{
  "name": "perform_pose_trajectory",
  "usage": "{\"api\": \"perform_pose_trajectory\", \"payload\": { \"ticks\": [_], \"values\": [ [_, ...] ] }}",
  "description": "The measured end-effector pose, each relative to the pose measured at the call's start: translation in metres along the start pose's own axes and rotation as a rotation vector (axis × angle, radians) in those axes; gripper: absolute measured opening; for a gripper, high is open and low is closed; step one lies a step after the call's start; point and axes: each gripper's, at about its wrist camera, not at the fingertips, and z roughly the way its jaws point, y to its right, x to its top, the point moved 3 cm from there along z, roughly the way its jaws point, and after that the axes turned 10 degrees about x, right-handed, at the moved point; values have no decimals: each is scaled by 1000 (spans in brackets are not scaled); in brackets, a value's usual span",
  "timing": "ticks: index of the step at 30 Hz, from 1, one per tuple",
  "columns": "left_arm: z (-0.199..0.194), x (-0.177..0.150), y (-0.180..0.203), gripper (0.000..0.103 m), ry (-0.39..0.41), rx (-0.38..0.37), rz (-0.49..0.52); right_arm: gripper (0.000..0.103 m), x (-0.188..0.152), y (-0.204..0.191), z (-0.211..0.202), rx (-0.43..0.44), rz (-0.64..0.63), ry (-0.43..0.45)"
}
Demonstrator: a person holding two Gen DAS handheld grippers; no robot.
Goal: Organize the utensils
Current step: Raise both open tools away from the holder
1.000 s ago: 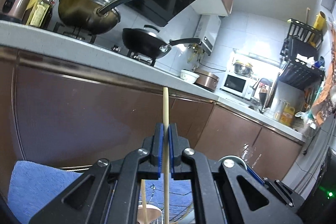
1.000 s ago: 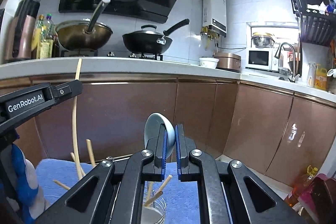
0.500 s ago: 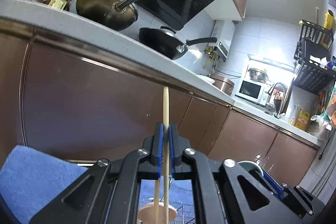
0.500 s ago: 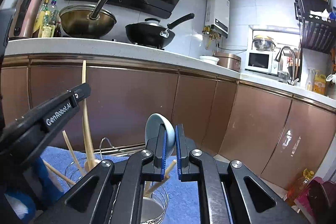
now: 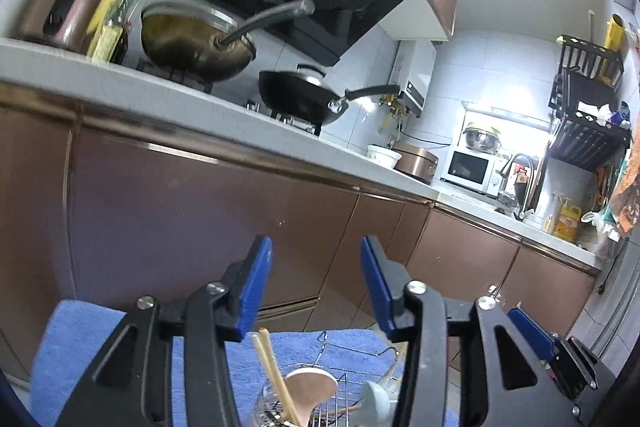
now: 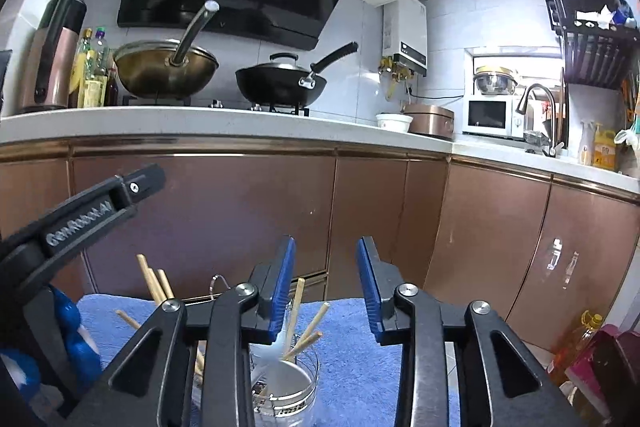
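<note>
My left gripper [image 5: 316, 285] is open and empty above a wire utensil holder [image 5: 340, 393] on a blue towel [image 5: 80, 339]. Wooden chopsticks [image 5: 274, 373], a wooden spoon [image 5: 310, 389] and a pale blue spoon [image 5: 374, 401] stand in it. My right gripper [image 6: 326, 287] is open and empty above the holder's metal cup [image 6: 286, 387], which holds the pale blue spoon [image 6: 272, 351] and chopsticks [image 6: 304, 337]. More chopsticks [image 6: 154, 283] stand in the left cup. The left gripper [image 6: 80, 215] shows at the left of the right wrist view.
Brown cabinet doors [image 6: 240, 219] stand close behind the towel under a white counter [image 6: 200, 119]. A brass wok [image 6: 166, 69] and a black pan [image 6: 280, 79] sit on the stove. A microwave [image 6: 490, 117] and a sink tap [image 6: 540, 115] lie far right.
Both grippers have opened. The chopstick has left my left gripper and the pale blue spoon has left my right gripper; both now stand in the holder.
</note>
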Motion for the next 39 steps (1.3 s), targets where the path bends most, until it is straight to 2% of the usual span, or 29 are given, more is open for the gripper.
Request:
{"api": "perform_pose_trajectory", "payload": {
  "ticks": [6,11,16,24,28,32,39],
  "values": [
    [-49,38,-7,57,-1,13,83,43,29,-9,-44,-1,-7,36],
    [-95,68,-21,58,5,56,147,53,59,-21,-95,-11,-19,87],
    [-142,90,-44,59,-25,87,177,63,78,-35,-149,-22,-17,113],
    [-200,113,-76,62,-21,111,182,89,81,-59,-210,-43,6,110],
    [-223,115,-84,64,-23,117,231,101,82,-69,-235,-38,30,116],
    [-239,112,-87,68,-7,137,294,103,79,-77,-255,-51,48,117],
    [-252,106,-91,73,-12,141,330,103,60,-76,-274,-109,55,79]
  ]
}}
